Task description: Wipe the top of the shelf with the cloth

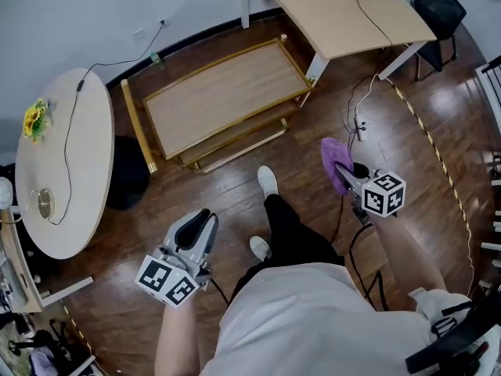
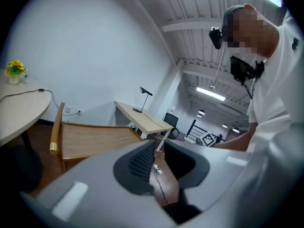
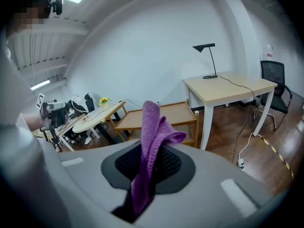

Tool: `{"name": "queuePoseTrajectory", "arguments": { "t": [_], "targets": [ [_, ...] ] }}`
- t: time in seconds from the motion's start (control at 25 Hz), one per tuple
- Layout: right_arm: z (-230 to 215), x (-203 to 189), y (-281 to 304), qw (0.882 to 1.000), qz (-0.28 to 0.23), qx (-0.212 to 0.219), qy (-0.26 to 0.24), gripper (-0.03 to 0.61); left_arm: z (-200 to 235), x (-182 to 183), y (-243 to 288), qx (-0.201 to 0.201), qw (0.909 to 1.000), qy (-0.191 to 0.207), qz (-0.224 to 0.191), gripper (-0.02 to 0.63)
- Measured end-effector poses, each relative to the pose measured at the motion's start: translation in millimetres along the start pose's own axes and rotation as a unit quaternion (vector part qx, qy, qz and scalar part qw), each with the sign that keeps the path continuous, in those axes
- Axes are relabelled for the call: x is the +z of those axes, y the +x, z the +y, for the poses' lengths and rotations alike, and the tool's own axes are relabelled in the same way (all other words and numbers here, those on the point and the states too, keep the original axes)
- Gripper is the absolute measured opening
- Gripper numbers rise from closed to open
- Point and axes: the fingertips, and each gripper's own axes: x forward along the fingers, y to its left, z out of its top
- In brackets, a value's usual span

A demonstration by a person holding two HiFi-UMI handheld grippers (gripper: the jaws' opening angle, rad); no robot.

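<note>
The shelf is a low wooden cart with a bare top, standing on the floor ahead of me. My right gripper is held to its right, well short of it, and is shut on a purple cloth. In the right gripper view the cloth stands up out of the clamped jaws of the right gripper, with the shelf beyond. My left gripper hangs low at the left, open a little with nothing in it. In the left gripper view, floor shows between the jaws of the left gripper, and the shelf lies at the left.
A light wooden desk stands behind the shelf at the right, with a black chair beside it. A round table with flowers is at the left. A white cable lies on the floor. The person's feet are near the shelf.
</note>
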Motion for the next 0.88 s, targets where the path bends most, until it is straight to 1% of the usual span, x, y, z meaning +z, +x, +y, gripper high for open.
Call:
{"name": "queuePoseTrajectory", "arguments": {
  "t": [0.08, 0.2, 0.32, 0.4, 0.6, 0.76, 0.88],
  "targets": [
    [28, 3, -27, 1.0, -0.017, 0.01, -0.005, 0.051, -12, -12, -20, 0.006, 0.9999, 0.008, 0.004, 0.083],
    [58, 15, -56, 0.999, -0.044, 0.021, -0.017, 0.051, -21, -29, -41, 0.013, 0.9996, 0.021, 0.011, 0.083],
    [79, 16, -71, 0.997, -0.057, 0.043, -0.023, 0.051, -28, -49, -63, 0.037, 0.999, 0.013, 0.019, 0.083],
    [79, 20, -85, 0.996, -0.066, 0.054, -0.032, 0.051, -40, -58, -60, 0.046, 0.9987, 0.009, 0.022, 0.083],
    [61, 20, -129, 0.994, -0.084, 0.063, -0.039, 0.051, -88, -68, -32, 0.041, 0.9989, 0.008, 0.02, 0.083],
    [47, 24, -157, 0.991, -0.094, 0.076, -0.052, 0.051, -130, -68, 3, 0.02, 0.9996, 0.015, 0.016, 0.083],
    [36, 26, -178, 0.989, -0.097, 0.082, -0.07, 0.051, -161, -68, 23, 0.007, 0.9997, 0.016, 0.014, 0.083]
  ]
}}
